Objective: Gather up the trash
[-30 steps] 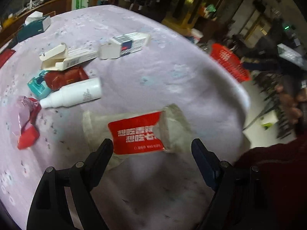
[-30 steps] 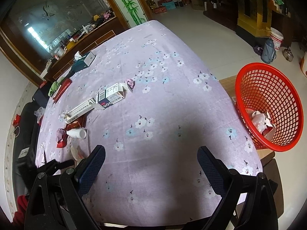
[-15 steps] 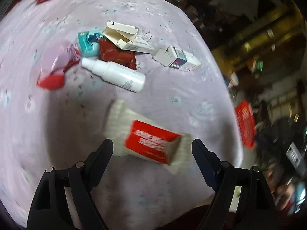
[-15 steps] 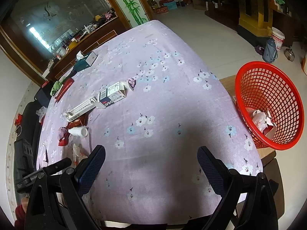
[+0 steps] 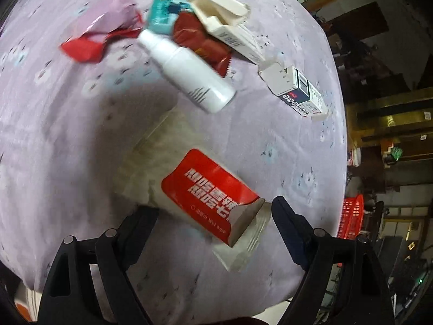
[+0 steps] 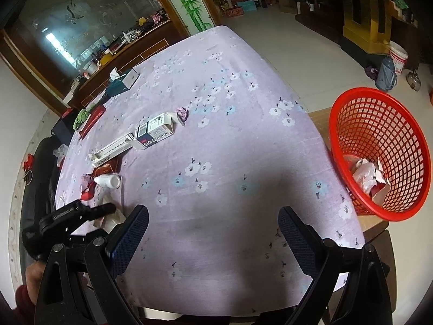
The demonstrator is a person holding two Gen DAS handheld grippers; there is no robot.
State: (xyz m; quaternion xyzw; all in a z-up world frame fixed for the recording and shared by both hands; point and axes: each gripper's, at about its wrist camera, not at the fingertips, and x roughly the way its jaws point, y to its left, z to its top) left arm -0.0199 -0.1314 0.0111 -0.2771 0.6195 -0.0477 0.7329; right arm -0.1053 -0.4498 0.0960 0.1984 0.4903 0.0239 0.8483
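A wet-wipe packet [image 5: 208,192] with a red label lies flat on the lilac flowered tablecloth [image 5: 67,135]. My left gripper [image 5: 213,216] hangs open just above it, one finger on each side of its near end. Farther off lie a white bottle [image 5: 189,78], a dark red wrapper [image 5: 200,40], a crumpled red wrapper [image 5: 89,43], a teal box [image 5: 162,16] and two opened cartons [image 5: 297,89]. The right gripper [image 6: 213,233] is open over bare cloth. A red mesh basket [image 6: 379,149] with crumpled paper inside stands past the table's right edge.
In the right wrist view the left gripper [image 6: 78,214] shows at the table's near left corner. A tissue box [image 6: 121,81], a small pink scrap [image 6: 182,113] and red and green items lie toward the far left. The basket rests on a wooden stool [image 6: 373,222].
My left gripper has swung and turned over the wipe packet, which now lies slanted and closer between the fingers. The right gripper has hardly moved.
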